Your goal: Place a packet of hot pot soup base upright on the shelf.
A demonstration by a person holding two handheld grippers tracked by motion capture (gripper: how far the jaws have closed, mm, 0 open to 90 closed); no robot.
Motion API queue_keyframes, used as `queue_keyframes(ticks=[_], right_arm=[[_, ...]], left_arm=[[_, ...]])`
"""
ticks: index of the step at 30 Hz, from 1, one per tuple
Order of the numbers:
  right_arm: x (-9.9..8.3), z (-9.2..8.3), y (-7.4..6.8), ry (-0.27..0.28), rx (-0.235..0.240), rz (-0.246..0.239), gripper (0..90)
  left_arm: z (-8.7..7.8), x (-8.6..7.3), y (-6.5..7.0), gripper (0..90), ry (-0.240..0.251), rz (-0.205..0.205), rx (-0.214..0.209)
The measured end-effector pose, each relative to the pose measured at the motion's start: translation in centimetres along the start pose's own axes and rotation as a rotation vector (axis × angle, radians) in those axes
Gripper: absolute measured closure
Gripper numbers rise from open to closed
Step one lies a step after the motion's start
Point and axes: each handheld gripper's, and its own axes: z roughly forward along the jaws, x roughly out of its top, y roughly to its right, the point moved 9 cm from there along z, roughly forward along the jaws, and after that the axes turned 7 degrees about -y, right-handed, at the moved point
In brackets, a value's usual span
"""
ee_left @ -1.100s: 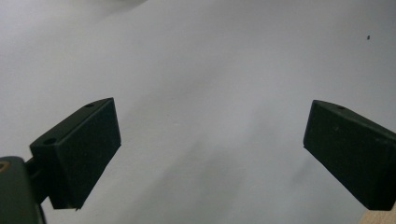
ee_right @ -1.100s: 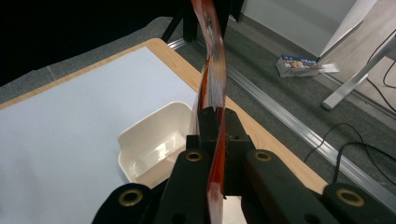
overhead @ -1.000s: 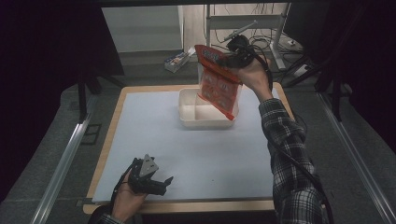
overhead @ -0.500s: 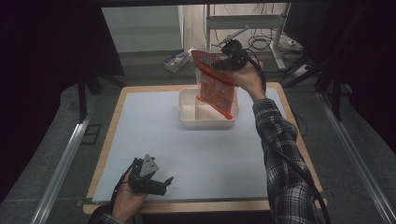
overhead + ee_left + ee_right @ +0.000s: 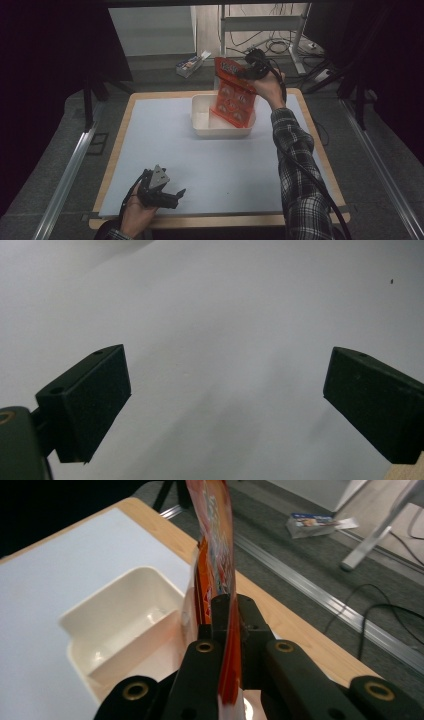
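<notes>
- Right gripper (image 5: 246, 73) is clamped on the top edge of an orange snack bag (image 5: 233, 95); in the right gripper view the jaws are pinched tight with the bag's (image 5: 216, 540) thin edge sandwiched between them.
- Bag hangs down from that gripper, tilted a bit, with its bottom end dipping into the white tub (image 5: 205, 120) right below. Can't tell if it's touching the tub floor.
- Right arm in the plaid sleeve (image 5: 295, 165) is stretched out long over the table (image 5: 150, 145), wrist bent so the hand (image 5: 267, 87) sits just behind the gripper, which points back toward the left.
- Tub (image 5: 125, 615) shows in the right gripper view too, below and left of the jaws.
- Left gripper (image 5: 159, 189) is way back at the near edge of the table, well apart from the tub, hand cupped under it, palm up.
- Its jaws are spread wide with nothing between them, just bare white table (image 5: 225, 315) ahead.
</notes>
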Motion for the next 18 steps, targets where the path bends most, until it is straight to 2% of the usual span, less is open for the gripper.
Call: queue_keyframes(ticks=[1,3,6,9,11,14,18], right_arm=[[0.0,0.0,0.0,0.0,0.0,0.0,87.2],[-0.3,0.3,0.9,-0.002,-0.036,0.016,85.8],[-0.6,0.7,1.6,-0.009,-0.065,0.031,84.0],[-1.0,1.0,2.1,-0.032,-0.102,0.036,78.1],[-1.2,1.2,2.3,-0.045,-0.123,0.03,69.7],[-1.2,1.2,2.2,-0.041,-0.142,0.017,52.3],[-0.8,0.7,2.3,-0.014,-0.149,0.02,34.7]], left_arm=[[0.0,0.0,0.0,5.0,0.0,0.0,0.0],[0.0,0.0,-0.2,4.9,0.005,0.003,0.005],[0.0,0.0,-0.2,4.8,0.011,0.011,0.003],[0.0,0.0,-0.2,4.9,0.009,0.018,0.005],[0.0,0.0,-0.2,5.4,0.006,0.022,0.004],[0.0,-0.1,-0.1,5.8,-0.004,0.024,0.004],[-0.2,0.0,0.0,5.8,-0.009,0.021,0.007]])
